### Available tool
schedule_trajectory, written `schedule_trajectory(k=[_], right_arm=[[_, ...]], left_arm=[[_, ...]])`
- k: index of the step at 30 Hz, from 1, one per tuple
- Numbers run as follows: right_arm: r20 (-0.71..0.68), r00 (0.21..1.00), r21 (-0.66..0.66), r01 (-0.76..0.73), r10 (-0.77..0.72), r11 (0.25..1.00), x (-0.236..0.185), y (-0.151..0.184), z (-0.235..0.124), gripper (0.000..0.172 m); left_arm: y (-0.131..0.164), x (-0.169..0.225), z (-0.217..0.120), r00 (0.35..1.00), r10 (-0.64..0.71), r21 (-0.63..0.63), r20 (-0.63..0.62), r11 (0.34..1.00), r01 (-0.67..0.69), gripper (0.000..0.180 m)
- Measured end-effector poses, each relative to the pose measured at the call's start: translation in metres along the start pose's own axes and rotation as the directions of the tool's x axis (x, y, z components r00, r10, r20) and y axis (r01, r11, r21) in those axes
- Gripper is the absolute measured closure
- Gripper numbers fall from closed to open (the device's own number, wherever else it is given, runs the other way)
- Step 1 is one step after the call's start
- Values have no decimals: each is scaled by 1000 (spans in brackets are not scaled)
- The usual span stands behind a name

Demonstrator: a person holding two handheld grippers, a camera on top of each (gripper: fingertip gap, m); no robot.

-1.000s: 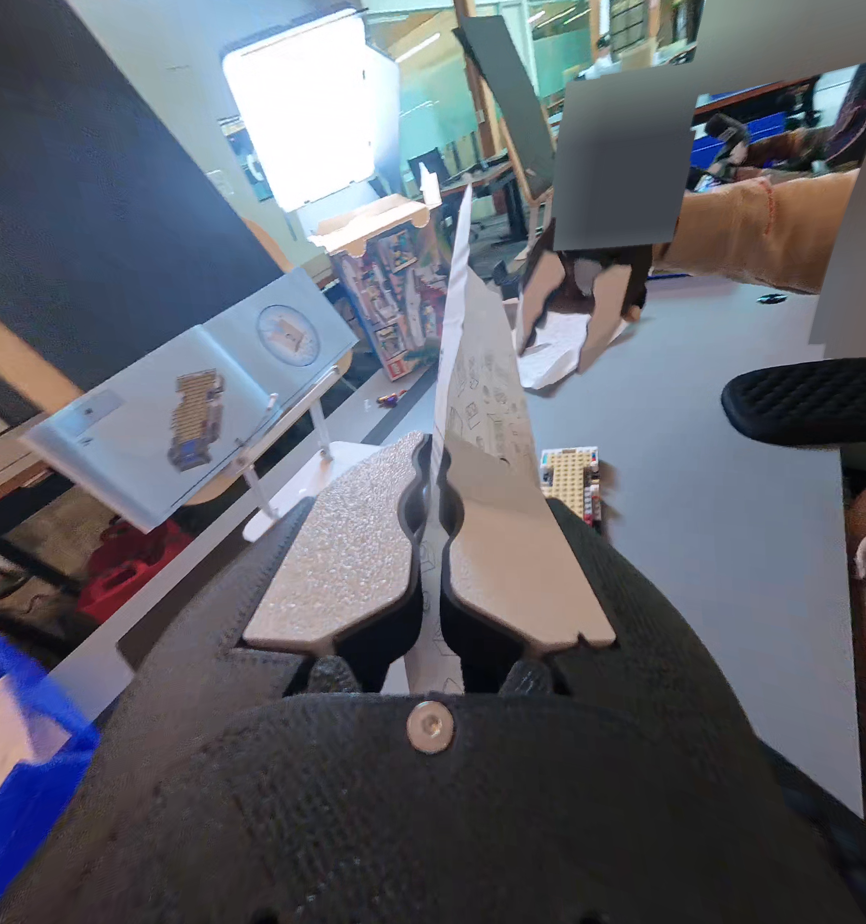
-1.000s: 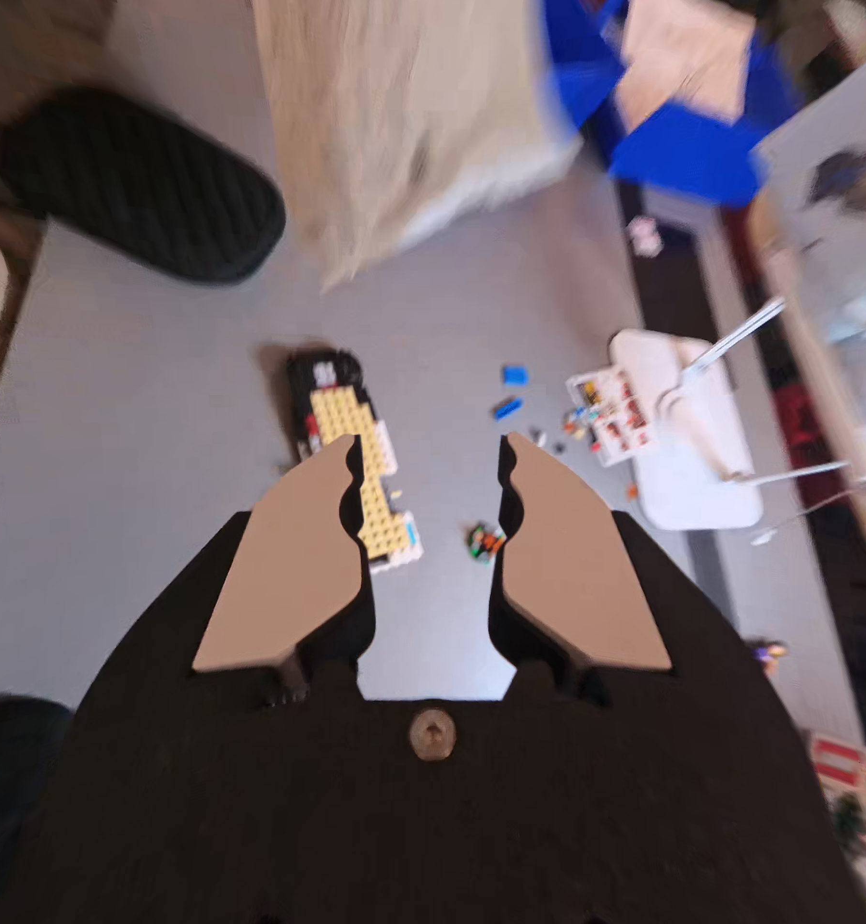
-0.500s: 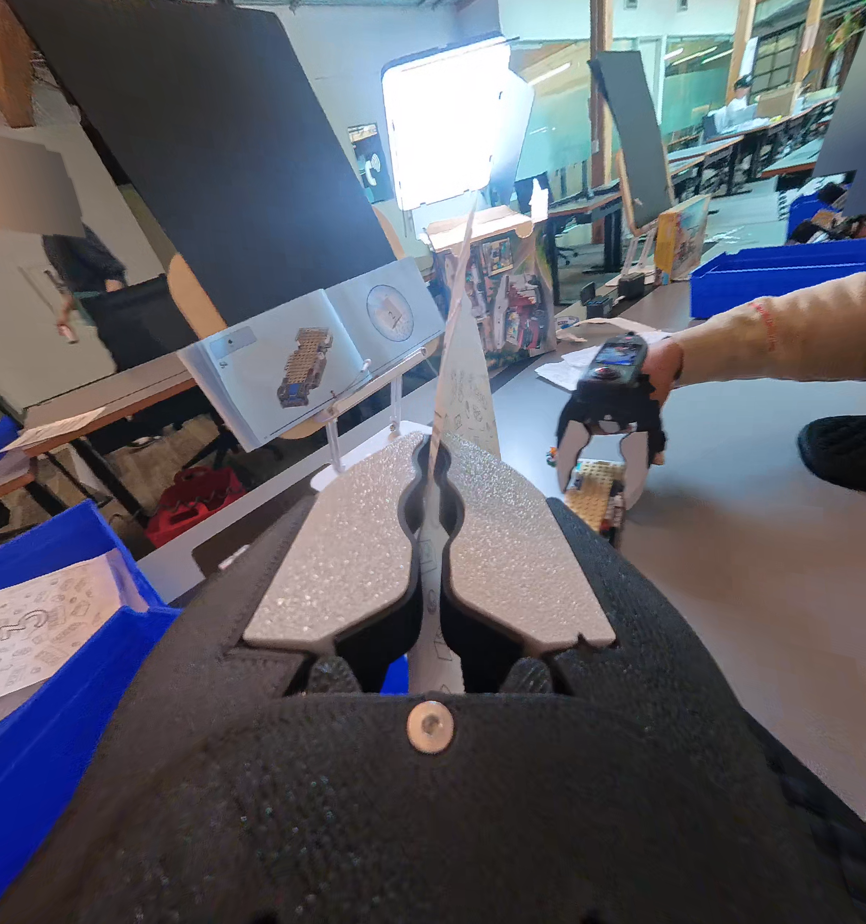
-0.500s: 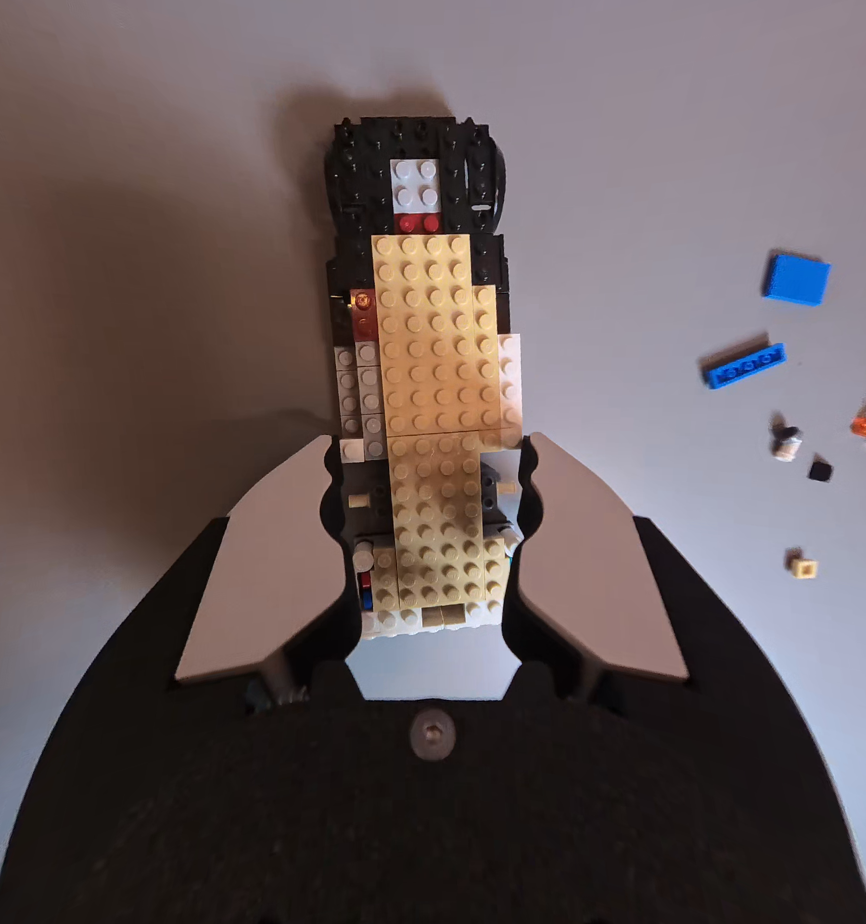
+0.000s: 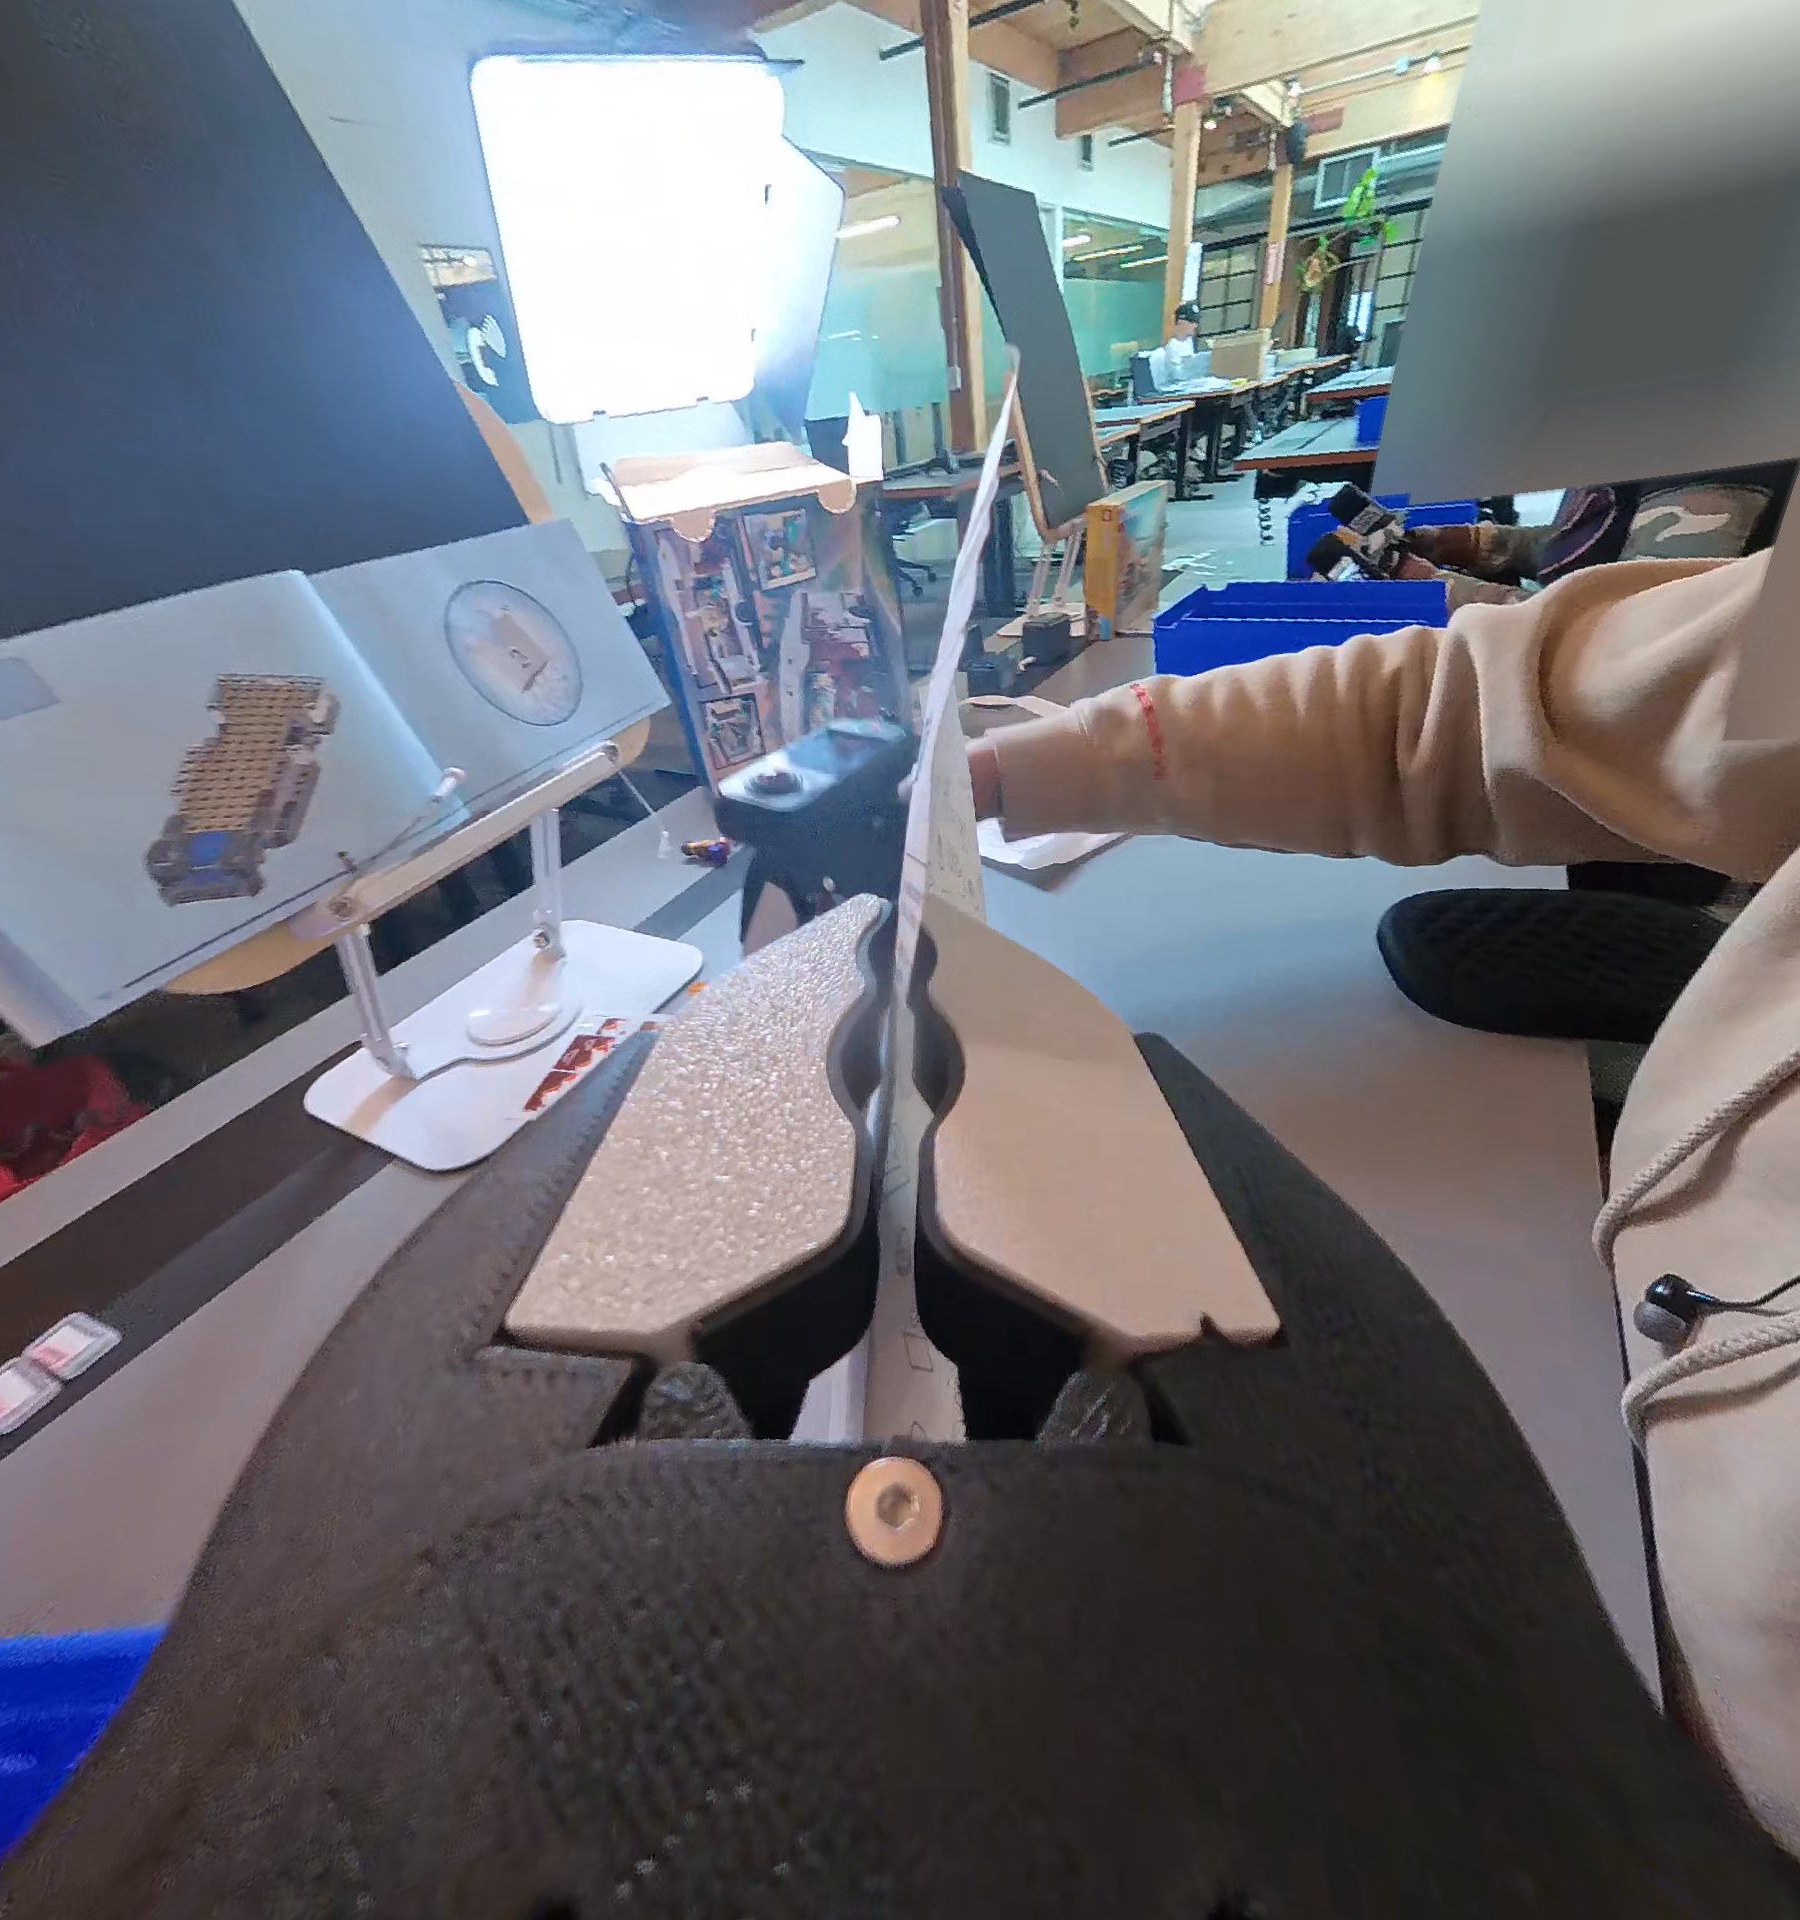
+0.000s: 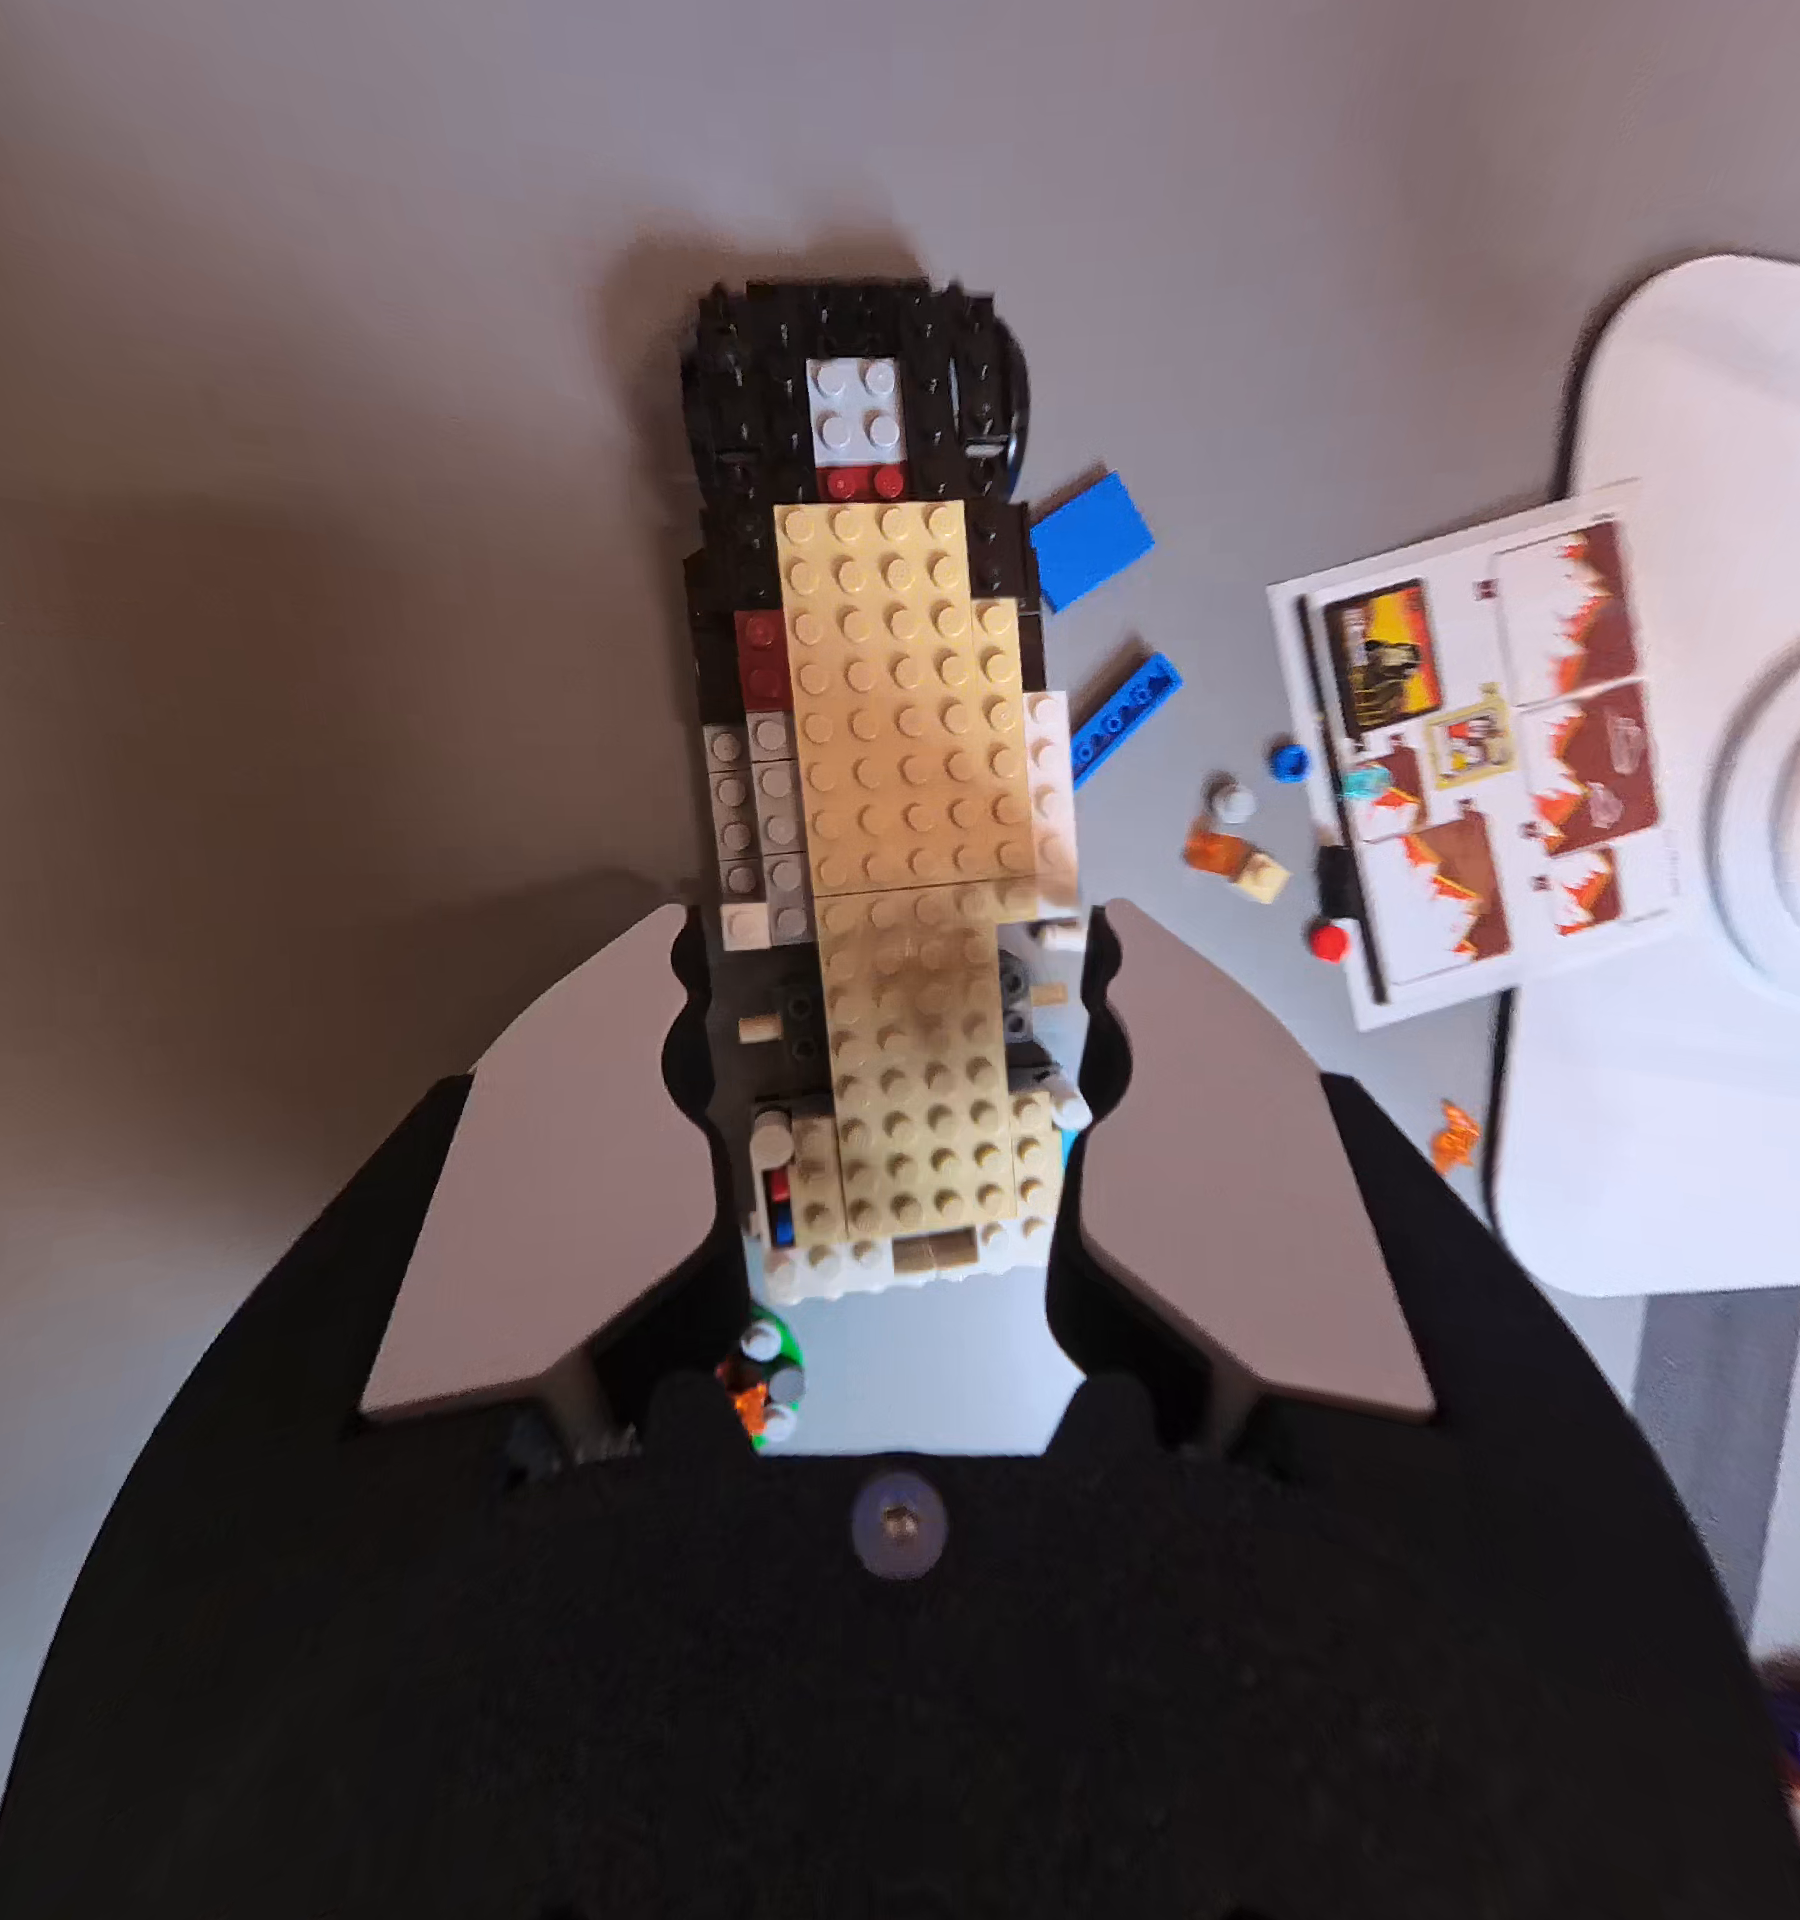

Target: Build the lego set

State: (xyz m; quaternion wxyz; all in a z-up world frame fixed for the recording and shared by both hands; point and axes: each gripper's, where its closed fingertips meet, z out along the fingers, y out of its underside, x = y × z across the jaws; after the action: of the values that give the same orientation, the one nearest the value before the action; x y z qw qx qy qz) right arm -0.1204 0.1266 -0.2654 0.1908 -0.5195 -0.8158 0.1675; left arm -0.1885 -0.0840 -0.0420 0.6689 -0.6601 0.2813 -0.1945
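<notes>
Left gripper (image 5: pixel 901 925): both pads closed flat on one thin white printed paper sheet (image 5: pixel 953 665), which stands up edgewise out of the fingertips and runs back between the fingers. One sheet, held off the grey table (image 5: pixel 1239 997).

Right gripper (image 6: pixel 896 914): fingers spread wide, straddling the near end of one brick-built model (image 6: pixel 891 727) lying flat on the table. Model is long; tan studded top, black far end, grey and white bricks along its edges. Left pad looks to sit at the model's dark side; a sliver of table shows between the right pad and the model. No squeeze evident, so I log it as open around the model, not gripping.

Loose parts to the right of the model: two blue pieces, one square tile (image 6: pixel 1091 540) and one narrow plate (image 6: pixel 1124 717), both just beside it. Further right, a scatter of about five small bits (image 6: pixel 1239 842), blurred. One small cluster of green and orange bits (image 6: pixel 766 1382) sits between the finger bases.

One sticker sheet (image 6: pixel 1478 748) overlaps the base of one white book stand (image 5: pixel 506 1049), which carries one open instruction booklet (image 5: pixel 252 748). One opened set box (image 5: pixel 771 623) behind it.
</notes>
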Motion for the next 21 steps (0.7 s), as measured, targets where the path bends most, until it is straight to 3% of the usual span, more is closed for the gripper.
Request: schedule_trajectory(k=[2, 5, 9, 11, 14, 15, 17, 21], right_arm=[[-32, 999, 138, -36, 40, 990, 7, -16, -37, 103], [-66, 995, 368, -47, 77, 928, -2, -39, -122, 110], [26, 999, 570, -37, 27, 821, -67, -61, -218, 117], [35, 998, 578, 27, -58, 816, -107, -71, -228, 116], [-35, 990, 483, 136, -136, 865, -136, -78, -205, 115], [-80, 986, 440, 168, -148, 882, -137, -75, -195, 123], [-186, 972, 390, 205, -141, 898, -128, -69, -185, 166], [-239, 969, 468, 165, -55, 868, -126, -60, -193, 171]], left_arm=[[5, 6, 13, 999, 0, -20, -36, 1000, -1, 180], [9, 15, 31, 995, 9, -59, -95, 998, -14, 180], [10, 26, 56, 985, 25, -120, -172, 992, -46, 180], [13, 34, 73, 977, 32, -150, -212, 987, -65, 180], [17, 49, 100, 961, 47, -191, -272, 976, -101, 180], [17, 52, 108, 957, 47, -195, -286, 975, -106, 180], [16, 58, 121, 947, 37, -197, -318, 975, -104, 180], [13, 62, 133, 937, 9, -176, -349, 982, -75, 180]])
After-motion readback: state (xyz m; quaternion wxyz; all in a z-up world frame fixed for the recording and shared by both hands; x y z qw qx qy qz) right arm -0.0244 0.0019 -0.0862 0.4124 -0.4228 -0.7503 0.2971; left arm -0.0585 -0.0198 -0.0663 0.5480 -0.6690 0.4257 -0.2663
